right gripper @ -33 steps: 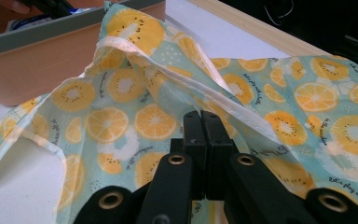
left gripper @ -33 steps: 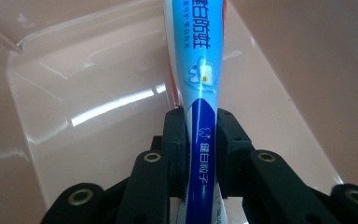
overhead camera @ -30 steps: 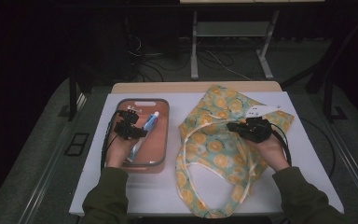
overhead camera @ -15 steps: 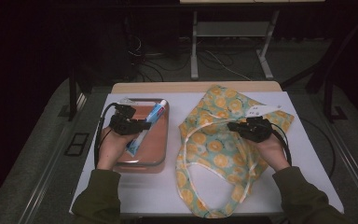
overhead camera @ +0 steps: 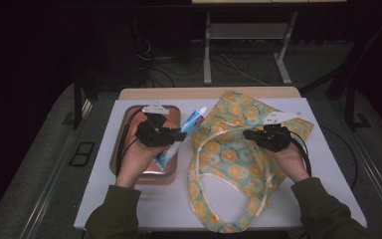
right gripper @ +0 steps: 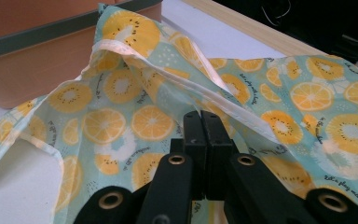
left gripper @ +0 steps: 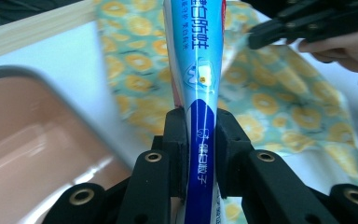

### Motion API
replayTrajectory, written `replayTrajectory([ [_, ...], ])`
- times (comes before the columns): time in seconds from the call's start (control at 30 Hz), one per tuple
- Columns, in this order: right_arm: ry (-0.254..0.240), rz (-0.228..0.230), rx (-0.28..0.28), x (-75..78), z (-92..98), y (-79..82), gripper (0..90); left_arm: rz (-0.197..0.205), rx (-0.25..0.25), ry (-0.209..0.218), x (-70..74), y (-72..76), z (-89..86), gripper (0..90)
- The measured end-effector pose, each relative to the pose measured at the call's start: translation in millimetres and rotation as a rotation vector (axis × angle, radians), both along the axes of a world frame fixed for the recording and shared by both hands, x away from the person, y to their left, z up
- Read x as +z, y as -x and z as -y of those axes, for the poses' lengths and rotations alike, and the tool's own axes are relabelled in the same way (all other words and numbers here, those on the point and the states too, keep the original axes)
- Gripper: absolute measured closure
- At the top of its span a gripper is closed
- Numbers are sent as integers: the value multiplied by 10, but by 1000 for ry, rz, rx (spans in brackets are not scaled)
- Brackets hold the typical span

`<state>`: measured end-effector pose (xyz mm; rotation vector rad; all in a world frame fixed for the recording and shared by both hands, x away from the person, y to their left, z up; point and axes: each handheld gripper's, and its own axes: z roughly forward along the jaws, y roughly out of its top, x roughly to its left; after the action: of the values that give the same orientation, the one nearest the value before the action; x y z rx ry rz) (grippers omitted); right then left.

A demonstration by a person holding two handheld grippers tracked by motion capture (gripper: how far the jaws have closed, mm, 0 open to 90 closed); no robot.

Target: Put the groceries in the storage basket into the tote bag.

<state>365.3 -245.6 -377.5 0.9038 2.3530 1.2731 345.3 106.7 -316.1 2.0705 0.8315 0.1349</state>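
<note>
The left tool (overhead camera: 179, 135) is clamped tight on one blue-and-white toothpaste tube (overhead camera: 181, 138), gripping its lower part while the cap end points toward 1 o'clock, over the right rim of the single brown tray (overhead camera: 121, 144) at the desk's (overhead camera: 328, 164) 9 o'clock side. The right tool (overhead camera: 246, 133) has its jaws pressed together on a fold of the one fruit-print fabric bag (overhead camera: 229, 164), which lies across the desk's centre and 3 o'clock side, touching the tray's edge.

right gripper (right gripper: 203, 122): fingers pressed together on fruit-print cloth bag (right gripper: 121, 116) | brown tray (right gripper: 32, 51) beyond
</note>
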Motion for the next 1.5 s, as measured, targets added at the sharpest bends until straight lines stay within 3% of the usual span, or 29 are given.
replayTrajectory([
  [0.27, -7, 2, -3, 4, 23, -7, 896, -35, -104, -27, -85, 151, 466, 762],
  [0.6, -20, -1, -19, 16, 77, -12, 896, -88, -186, -118, -428, 261, 921, 762],
  [0.87, -23, 3, -18, 22, 85, -9, 896, -105, -150, -222, -758, 145, 1214, 761],
  [0.97, -25, 3, -19, 22, 87, -8, 896, -106, -124, -237, -851, 54, 1304, 761],
  [1.2, -29, 3, -19, 29, 100, 0, 896, -118, -94, -246, -1041, -91, 1433, 755],
  [1.37, -29, 4, -19, 29, 102, 4, 896, -100, -98, -206, -1050, -87, 1389, 726],
  [1.43, -26, 4, -17, 30, 98, 7, 896, -87, -92, -168, -1016, -60, 1347, 608],
  [1.5, -25, 7, -15, 32, 98, 9, 896, -83, -102, -168, -976, -28, 1312, 491],
])
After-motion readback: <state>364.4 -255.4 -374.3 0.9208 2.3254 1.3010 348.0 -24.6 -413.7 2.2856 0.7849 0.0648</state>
